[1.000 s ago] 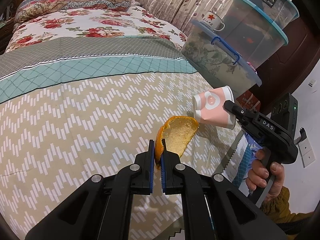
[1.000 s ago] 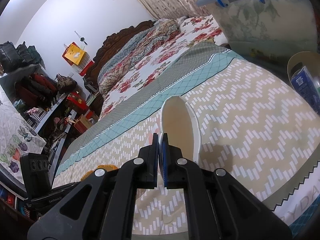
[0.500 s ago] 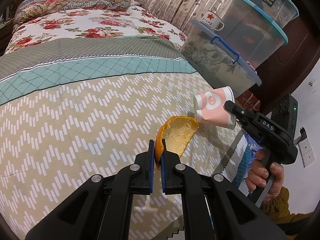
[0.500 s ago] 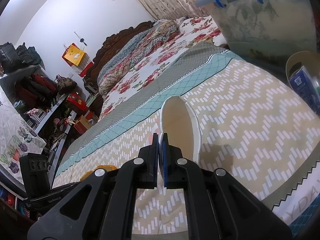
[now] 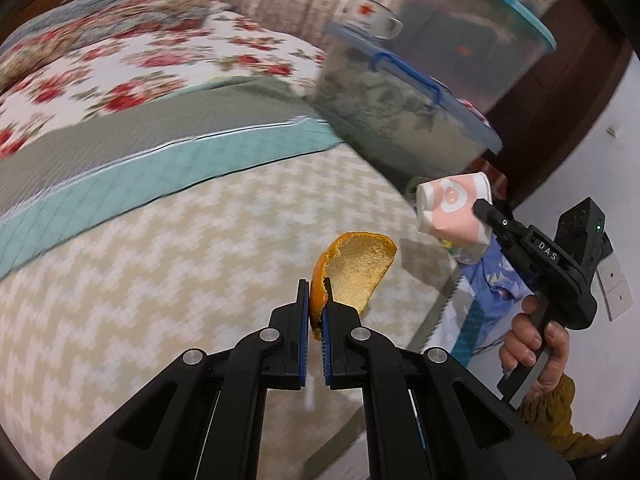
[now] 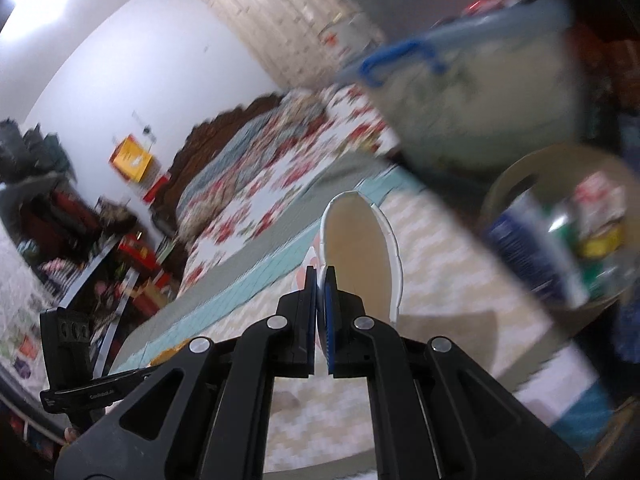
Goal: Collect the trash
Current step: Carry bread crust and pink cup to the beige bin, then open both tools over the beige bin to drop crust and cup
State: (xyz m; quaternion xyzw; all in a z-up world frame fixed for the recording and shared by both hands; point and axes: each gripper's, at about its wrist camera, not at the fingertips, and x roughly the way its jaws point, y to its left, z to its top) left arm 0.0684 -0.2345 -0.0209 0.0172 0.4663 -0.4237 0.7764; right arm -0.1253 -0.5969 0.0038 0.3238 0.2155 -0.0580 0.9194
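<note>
1. Left gripper (image 5: 315,308): jaws pressed together on the rim of an orange peel (image 5: 354,270); the peel is held clear above the bedspread, pale inner side shown to the camera.
2. Right gripper (image 6: 320,300): jaws pinched on the wall of a paper cup (image 6: 362,256); the cup is held on its side, its open mouth turned toward the camera. In the left wrist view the same cup (image 5: 450,210) is seen as pink and white, carried at the bed's edge by a hand (image 5: 536,344) in a mustard sleeve.
3. Bedspread (image 5: 160,272): beige zigzag pattern, bordered by a teal band and a floral section beyond.
4. Round bin (image 6: 516,184): located to the right of the cup, beside the bed; packaging and wrappers are seen inside, blurred.
5. Storage boxes (image 5: 404,120): translucent, stacked beside the bed; blue handle on the lower lid, and a white mug (image 5: 374,20) with a red star set on it.
</note>
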